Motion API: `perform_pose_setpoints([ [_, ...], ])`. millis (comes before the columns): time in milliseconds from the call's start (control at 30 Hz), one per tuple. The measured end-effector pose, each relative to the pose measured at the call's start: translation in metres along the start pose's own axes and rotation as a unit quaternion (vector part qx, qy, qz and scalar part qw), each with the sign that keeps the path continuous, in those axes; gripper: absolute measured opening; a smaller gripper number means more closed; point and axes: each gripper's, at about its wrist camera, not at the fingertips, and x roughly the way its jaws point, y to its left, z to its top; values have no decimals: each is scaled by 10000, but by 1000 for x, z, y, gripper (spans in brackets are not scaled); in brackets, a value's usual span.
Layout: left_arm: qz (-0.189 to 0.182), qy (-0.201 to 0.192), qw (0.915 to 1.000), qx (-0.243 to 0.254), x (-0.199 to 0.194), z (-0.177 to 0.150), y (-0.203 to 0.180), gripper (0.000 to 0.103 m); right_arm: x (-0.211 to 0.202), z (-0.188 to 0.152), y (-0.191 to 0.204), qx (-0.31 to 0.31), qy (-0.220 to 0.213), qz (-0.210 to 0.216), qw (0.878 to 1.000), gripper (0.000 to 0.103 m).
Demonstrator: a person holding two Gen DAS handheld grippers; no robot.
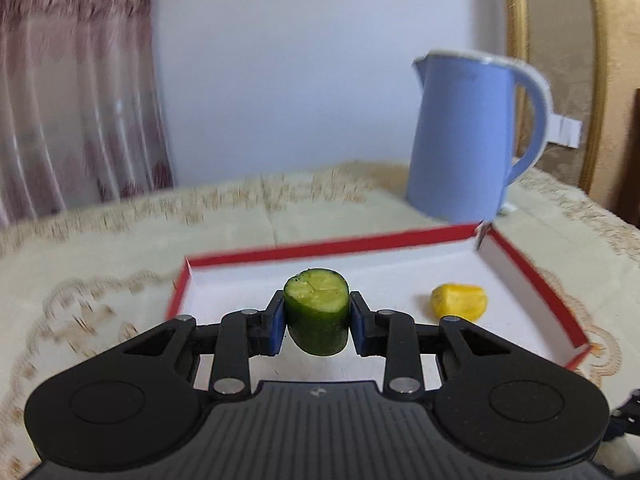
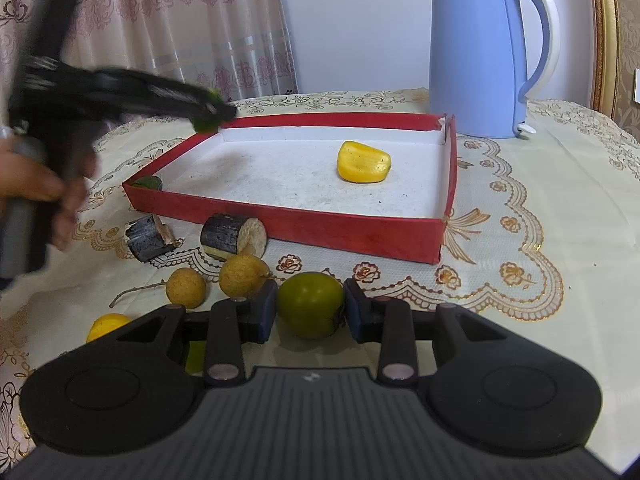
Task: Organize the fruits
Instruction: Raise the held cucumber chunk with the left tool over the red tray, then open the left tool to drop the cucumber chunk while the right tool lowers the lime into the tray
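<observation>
Left gripper (image 1: 317,314): jaws clamp cucumber chunk (image 1: 316,312), airborne above red tray (image 1: 332,245), frame centre.
Right gripper (image 2: 310,310): jaws flank green fruit (image 2: 310,304); contact unclear.
Release advice: lower, clear of yellow piece (image 1: 459,300) at right.

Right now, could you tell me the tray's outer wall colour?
Red, on the shallow cardboard tray; clearest in the right wrist view.

Behind the table (image 2: 560,216) — cream embroidered cloth — a pale wall (image 2: 352,20), patterned pink curtain (image 2: 160,20) left, gold-framed panel (image 2: 608,32) right.
</observation>
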Motion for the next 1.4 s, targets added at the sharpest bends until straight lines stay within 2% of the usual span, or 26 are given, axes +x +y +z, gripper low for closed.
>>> perform_pose_setpoints([
  [267, 232, 265, 9992, -180, 18, -12, 9, 31, 0, 0, 2, -65, 12, -6, 10000, 35],
  [400, 182, 514, 9982, -264, 29, -19, 13, 31, 1, 0, 7, -218, 39, -99, 9997, 35],
  [667, 5, 677, 9973, -293, 32, -18, 16, 32, 2, 0, 17, -499, 96, -282, 9983, 36],
  [767, -123, 725, 9971, -185, 32, -16, 14, 48, 3, 0, 19, -575, 112, -339, 9977, 36],
  [833, -142, 716, 9970, -267, 31, -16, 14, 69, 3, 0, 20, -609, 114, -374, 9974, 36],
  [900, -272, 463, 9977, -417, 21, -16, 19, 76, 2, 0, 20, -618, 106, -407, 9972, 34],
  [1000, -366, 170, 9974, -588, 4, -10, 28, 76, -1, -1, 21, -601, 39, -467, 9971, 33],
  [1100, -482, -349, 9946, -845, -23, -4, 44, 81, -9, 1, 19, -578, -87, -478, 9971, 33],
  [1233, -285, -1357, 9801, -1420, -63, -12, 75, 100, -21, 9, 15, -560, -153, -513, 9970, 33],
  [1267, -167, -1573, 9750, -1559, -70, -16, 81, 101, -24, 14, 14, -575, -199, -539, 9967, 33],
  [1333, 14, -1775, 9685, -1744, -75, -23, 91, 101, -27, 28, 11, -609, -324, -634, 9956, 33],
  [1400, 98, -1808, 9661, -1842, -74, -28, 96, 101, -26, 46, 9, -639, -420, -671, 9948, 33],
])
